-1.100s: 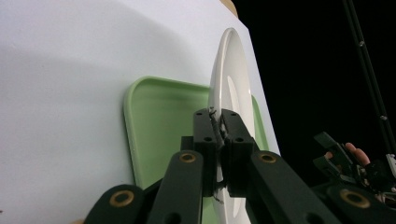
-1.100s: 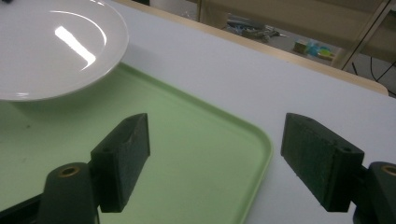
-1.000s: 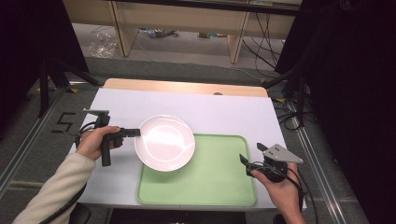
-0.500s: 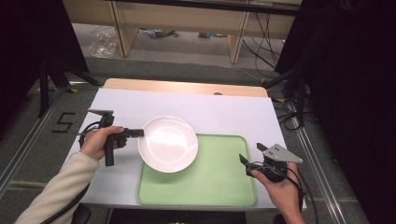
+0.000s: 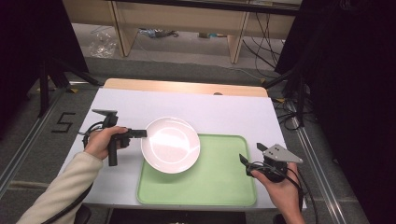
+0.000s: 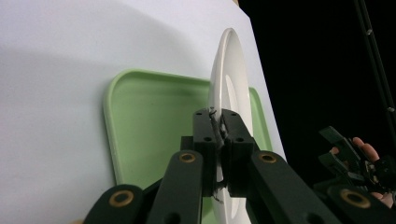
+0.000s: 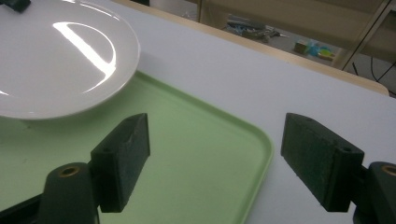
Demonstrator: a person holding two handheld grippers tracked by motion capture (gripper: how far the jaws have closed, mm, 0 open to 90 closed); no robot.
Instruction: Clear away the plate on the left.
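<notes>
White table (image 5: 224, 109) standing on grey floor (image 5: 187, 70), wooden strip (image 5: 187, 87) running along its far edge. Pale wooden shelving (image 5: 182, 18) standing beyond, clutter and cables lying underneath. Black curtains (image 5: 345, 93) hanging at both sides. Black "5" (image 5: 63, 122) marking floor left of table. Metal rails (image 5: 23, 149) running along floor. Light glaring on table.

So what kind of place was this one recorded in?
Most likely a lab or recording workshop: a white-topped table boxed in by black curtains, cables trailing over the floor, and a taped number 5 marking the station.
</notes>
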